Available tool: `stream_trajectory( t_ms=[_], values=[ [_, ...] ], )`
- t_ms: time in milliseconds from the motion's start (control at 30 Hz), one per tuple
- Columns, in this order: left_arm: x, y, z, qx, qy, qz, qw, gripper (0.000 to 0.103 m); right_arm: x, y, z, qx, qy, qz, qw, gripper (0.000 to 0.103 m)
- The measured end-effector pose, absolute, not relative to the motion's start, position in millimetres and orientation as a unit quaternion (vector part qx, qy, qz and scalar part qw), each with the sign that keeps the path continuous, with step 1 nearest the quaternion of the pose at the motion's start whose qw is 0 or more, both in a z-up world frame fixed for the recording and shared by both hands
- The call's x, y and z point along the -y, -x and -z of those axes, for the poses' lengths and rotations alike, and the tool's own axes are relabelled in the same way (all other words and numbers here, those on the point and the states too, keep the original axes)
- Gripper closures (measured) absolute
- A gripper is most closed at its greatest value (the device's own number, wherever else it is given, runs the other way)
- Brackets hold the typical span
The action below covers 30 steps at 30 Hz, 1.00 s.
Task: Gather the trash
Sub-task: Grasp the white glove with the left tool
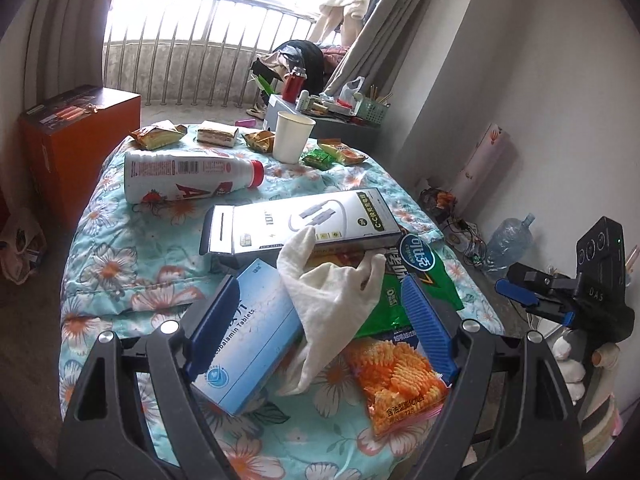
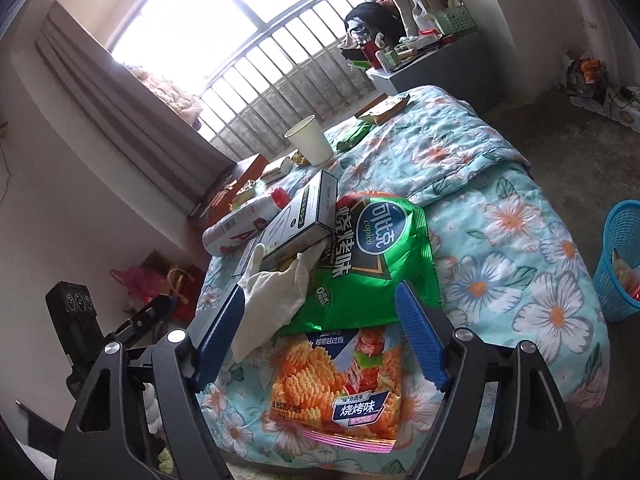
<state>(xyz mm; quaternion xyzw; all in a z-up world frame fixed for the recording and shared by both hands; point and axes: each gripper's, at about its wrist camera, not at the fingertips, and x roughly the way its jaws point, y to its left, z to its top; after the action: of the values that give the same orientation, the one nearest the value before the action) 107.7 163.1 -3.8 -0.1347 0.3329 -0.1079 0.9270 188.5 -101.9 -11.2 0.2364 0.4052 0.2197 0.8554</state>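
Both my tongs hang over the flowered quilt [image 1: 132, 248] with nothing in them. My left gripper [image 1: 320, 320] stands wide, its blue pads astride the white cloth glove [image 1: 320, 296] without pressing it. My right gripper [image 2: 320, 344] is wide too, framing the orange snack bag [image 2: 336, 384] and touching nothing.

Only the left view shows the blue tablet box [image 1: 248, 336] plainly — it lies at 7 o'clock from the glove, its long axis running from 7 to 1 o'clock, its near end against my left pad. That view also shows my right gripper at 3 o'clock, off the quilt's edge, held in a gloved hand [image 1: 572, 356]. Only the right view shows the blue basket [image 2: 620, 260] at 3 o'clock, standing on the floor beside the bed, with something already in it.

The green snack bag [image 2: 376, 256] lies flat between the orange bag and the white cable box [image 2: 300, 216]; in the right view its long axis runs roughly 6 to 12 o'clock. The cable box rests tilted on the pile, pointing toward 1 o'clock. Beyond it the white bottle [image 1: 188, 176] lies on its side — in the left view its red cap points to 3 o'clock. The paper cup [image 1: 292, 136] stands upright at 12 o'clock, small wrappers around it.
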Motion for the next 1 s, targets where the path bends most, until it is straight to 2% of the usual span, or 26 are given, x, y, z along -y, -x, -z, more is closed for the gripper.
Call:
stream_trajectory(
  t_ms=[100, 567, 633, 700, 833, 1000],
  values=[
    [-156, -109, 16, -0.340, 0.121, 0.112, 0.926, 0.025, 97, -193, 20, -0.422, -0.248, -0.222, 0.843, 0.035],
    [-106, -139, 48, -0.368, -0.059, 0.078, 0.925, 0.026, 82, -204, 40, -0.459, -0.243, -0.200, 0.831, 0.035],
    [-101, -143, 54, -0.377, -0.069, 0.079, 0.920, 0.033, 87, -204, 40, -0.459, -0.247, -0.193, 0.831, 0.035],
    [-99, -146, 59, -0.387, -0.074, 0.074, 0.916, 0.044, 91, -203, 42, -0.460, -0.249, -0.189, 0.831, 0.035],
    [-96, -145, 62, -0.385, -0.092, 0.060, 0.916, 0.055, 95, -203, 45, -0.463, -0.253, -0.186, 0.829, 0.035],
    [-94, -142, 59, -0.380, -0.106, 0.058, 0.917, 0.074, 97, -202, 45, -0.461, -0.255, -0.189, 0.829, 0.035]
  ],
)
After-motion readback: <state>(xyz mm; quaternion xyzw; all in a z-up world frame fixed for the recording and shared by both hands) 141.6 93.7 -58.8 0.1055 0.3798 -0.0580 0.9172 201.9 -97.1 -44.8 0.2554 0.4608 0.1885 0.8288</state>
